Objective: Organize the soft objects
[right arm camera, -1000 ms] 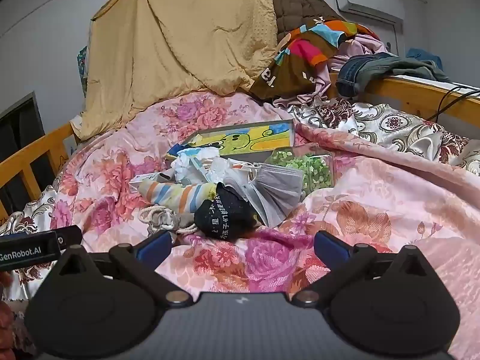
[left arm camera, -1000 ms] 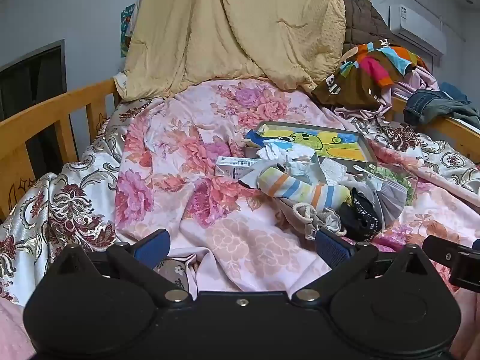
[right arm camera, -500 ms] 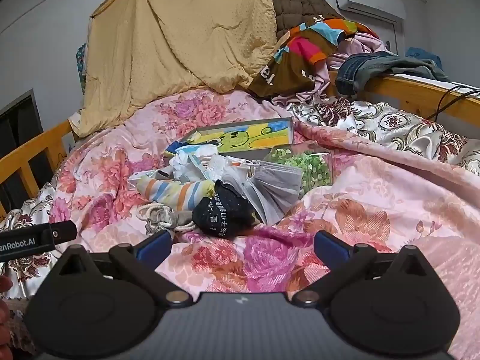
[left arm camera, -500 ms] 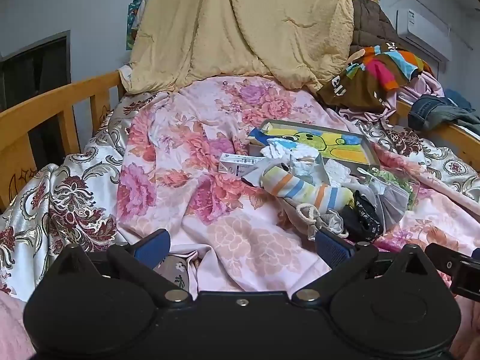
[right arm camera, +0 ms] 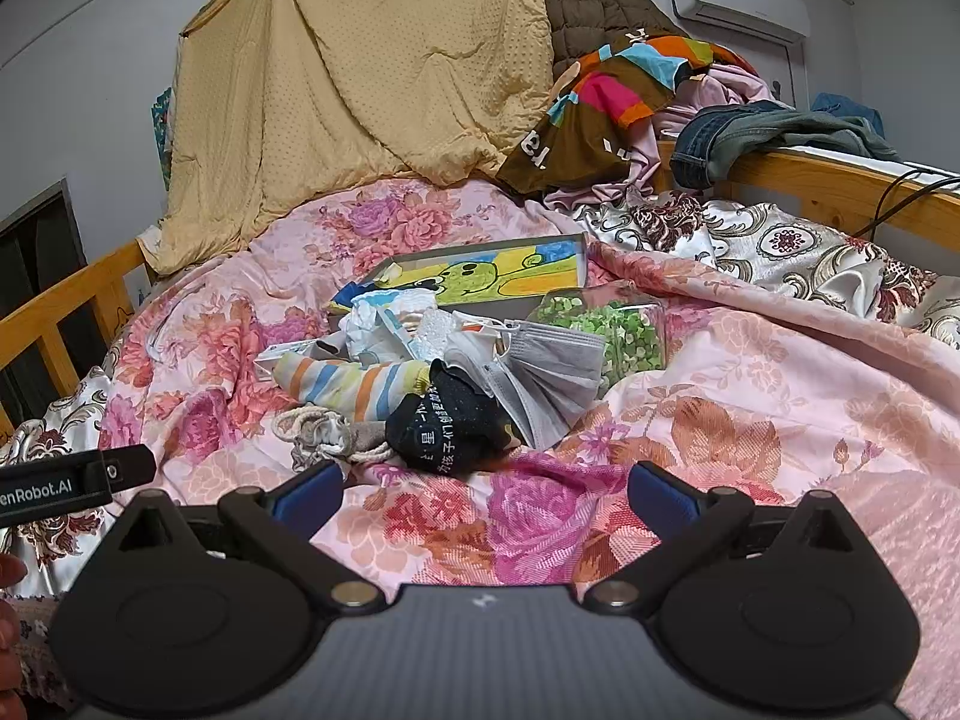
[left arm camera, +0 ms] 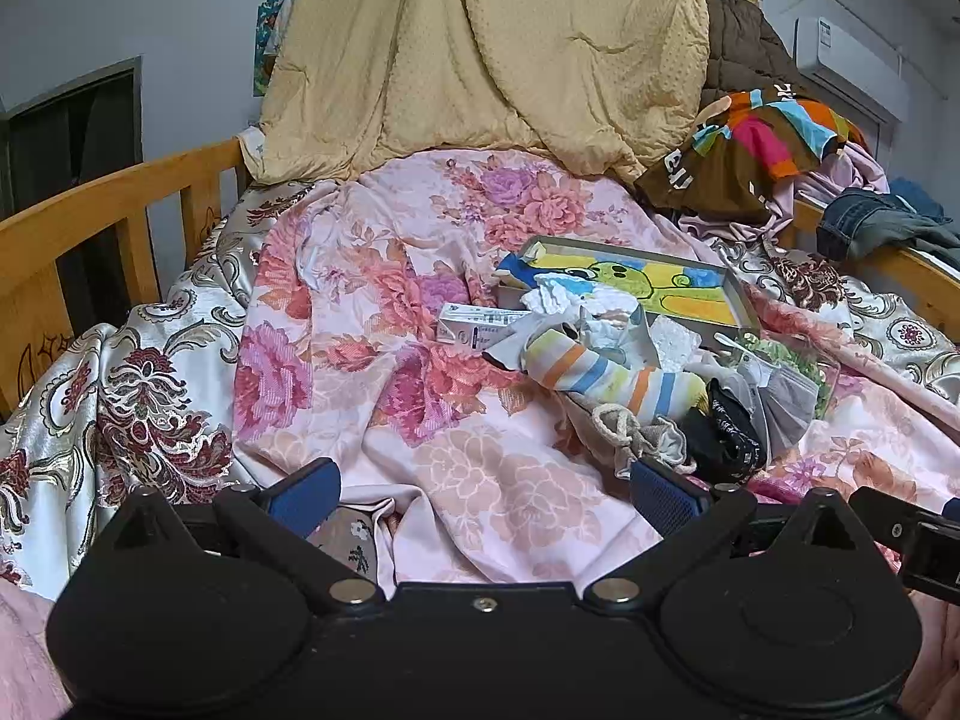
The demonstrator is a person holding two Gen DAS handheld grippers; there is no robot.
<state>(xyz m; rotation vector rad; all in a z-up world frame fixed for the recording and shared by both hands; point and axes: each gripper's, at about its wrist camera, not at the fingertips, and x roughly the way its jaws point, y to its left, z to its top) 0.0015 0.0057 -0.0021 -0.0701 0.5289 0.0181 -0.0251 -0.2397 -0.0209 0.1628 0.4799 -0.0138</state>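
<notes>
Evidently the sorting has not begun: both the left gripper (left arm camera: 483, 489) and the right gripper (right arm camera: 485, 489) hang over the floral quilt (left arm camera: 336, 324) with jaws spread wide and nothing between them; the heap lies just ahead, with the striped sock (right arm camera: 354, 381), black sock (right arm camera: 447, 426) and grey face mask (right arm camera: 555, 369) touching and overlapping; a clean start would probably be the black sock, nearest the right gripper, pinched low so its neighbours stay put; open quilt to the left offers sorting room; the wooden rail (left arm camera: 102, 204) bounds that side.
</notes>
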